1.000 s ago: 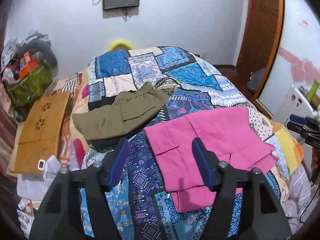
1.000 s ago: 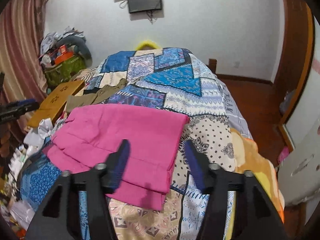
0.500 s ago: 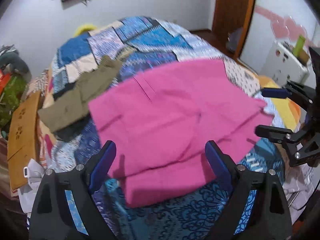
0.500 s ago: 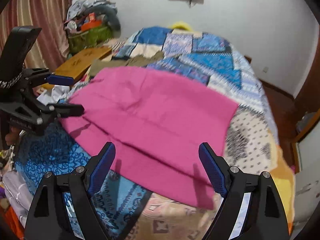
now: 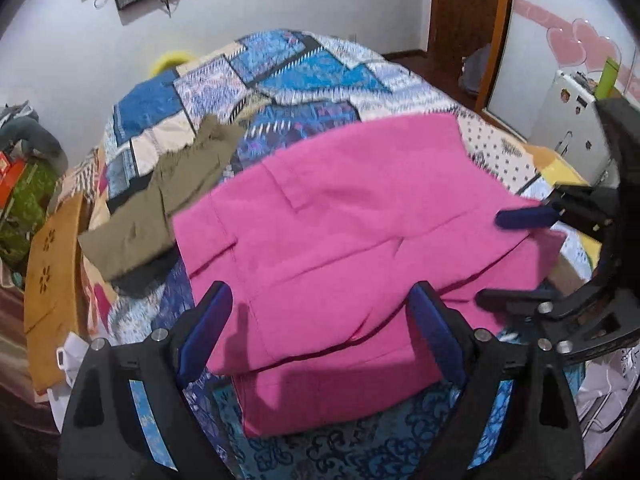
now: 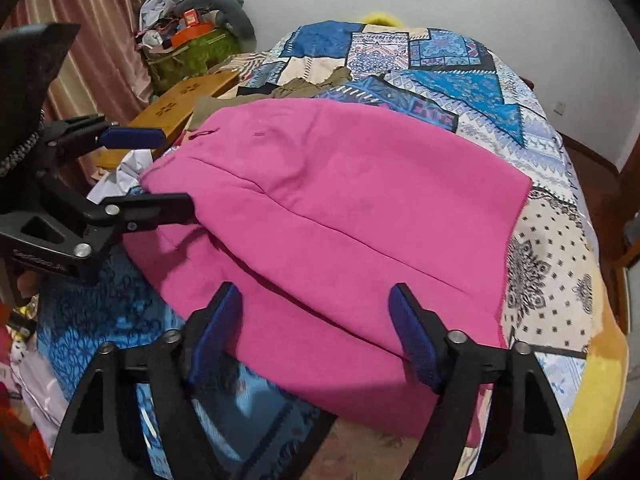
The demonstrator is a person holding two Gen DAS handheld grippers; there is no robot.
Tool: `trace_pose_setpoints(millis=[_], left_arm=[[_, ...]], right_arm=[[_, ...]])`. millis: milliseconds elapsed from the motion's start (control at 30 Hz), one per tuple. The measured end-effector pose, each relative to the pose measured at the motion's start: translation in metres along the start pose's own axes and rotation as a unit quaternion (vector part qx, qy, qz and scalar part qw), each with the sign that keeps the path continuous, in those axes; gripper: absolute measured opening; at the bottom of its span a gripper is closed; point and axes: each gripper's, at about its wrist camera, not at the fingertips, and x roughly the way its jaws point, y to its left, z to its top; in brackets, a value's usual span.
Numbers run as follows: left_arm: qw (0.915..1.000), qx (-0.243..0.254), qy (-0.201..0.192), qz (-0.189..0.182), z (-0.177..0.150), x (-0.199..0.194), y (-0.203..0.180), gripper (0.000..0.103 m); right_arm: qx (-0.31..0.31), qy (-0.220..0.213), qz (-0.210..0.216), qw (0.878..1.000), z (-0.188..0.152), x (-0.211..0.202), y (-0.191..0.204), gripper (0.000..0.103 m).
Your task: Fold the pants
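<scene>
Pink pants (image 5: 340, 240) lie folded on the patchwork quilt (image 5: 320, 80), close below both grippers. My left gripper (image 5: 320, 320) hovers open and wide over their near left edge, and the right wrist view shows the left gripper (image 6: 176, 172) astride that edge. My right gripper (image 6: 316, 320) hangs over the near right part of the pink pants (image 6: 340, 208). Its jaws are closing with the fabric between them, the pads not pressing on it. The left wrist view shows the right gripper (image 5: 492, 256) around the pants' right corner.
Olive pants (image 5: 160, 208) lie folded further back on the left of the bed. A wooden board (image 5: 52, 264) and a green bag (image 6: 188, 56) stand off the left side. A white cabinet (image 5: 576, 112) and a wooden door (image 5: 468, 8) are to the right.
Both grippers have dropped closer to the pink pants and turned towards each other. Both jaws stand wider than a second ago. The right pair has narrowed a little since.
</scene>
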Motion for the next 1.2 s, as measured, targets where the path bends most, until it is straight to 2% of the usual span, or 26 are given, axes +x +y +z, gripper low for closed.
trace_pose_setpoints(millis=[133,200,367,500,567,600,633,667,800,967,1000,1033,1100,1133,1200], left_arm=[[0.9998,0.003,-0.018,-0.006,0.010,-0.010,-0.001,0.091],[0.9997,0.006,-0.018,-0.013,0.012,-0.011,-0.003,0.091],[0.9993,0.033,0.004,-0.015,0.003,0.001,-0.012,0.091],[0.9971,0.068,0.035,0.004,-0.011,0.020,-0.018,0.091],[0.9970,0.073,0.027,0.003,-0.014,0.020,-0.019,0.090],[0.9967,0.078,0.023,0.011,-0.012,0.020,-0.020,0.081],[0.9962,0.081,0.018,0.027,-0.010,0.019,-0.020,0.066],[0.9957,0.083,0.017,0.039,-0.007,0.019,-0.021,0.061],[0.9970,0.069,0.013,0.033,0.003,0.019,-0.017,0.054],[0.9987,0.048,0.000,0.016,0.015,0.009,-0.013,0.053],[0.9990,0.044,0.000,0.011,0.017,0.008,-0.012,0.053],[0.9991,0.042,0.000,0.010,0.018,0.008,-0.011,0.053],[0.9992,0.039,0.004,0.002,0.017,0.009,-0.011,0.053],[0.9993,0.038,0.007,-0.003,0.016,0.010,-0.011,0.053],[0.9991,0.041,0.013,-0.008,0.012,0.013,-0.013,0.053]], right_arm=[[0.011,-0.002,0.010,1.000,0.008,0.003,-0.002,0.045],[0.013,0.005,0.014,1.000,0.013,0.007,-0.002,0.042],[-0.005,0.011,0.014,1.000,0.016,0.008,0.000,0.042],[0.004,0.010,0.027,1.000,0.011,0.001,-0.003,0.042],[0.006,0.011,0.029,0.999,0.009,0.001,-0.004,0.042],[0.005,0.012,0.030,0.999,0.007,0.002,-0.004,0.042],[0.005,0.011,0.030,0.999,0.007,0.002,-0.004,0.042],[0.006,0.010,0.030,0.999,0.007,0.003,-0.004,0.042],[0.007,0.013,0.027,1.000,0.011,0.011,-0.003,0.042],[-0.001,0.010,0.020,1.000,0.019,0.017,0.000,0.042],[-0.001,0.009,0.018,1.000,0.020,0.018,-0.001,0.039],[0.001,0.005,0.016,1.000,0.021,0.017,-0.002,0.026],[0.008,-0.008,0.018,1.000,0.024,0.013,-0.004,0.013],[0.014,-0.014,0.020,1.000,0.025,0.010,-0.006,0.010],[0.019,-0.031,0.017,0.999,0.026,0.004,-0.009,0.009]])
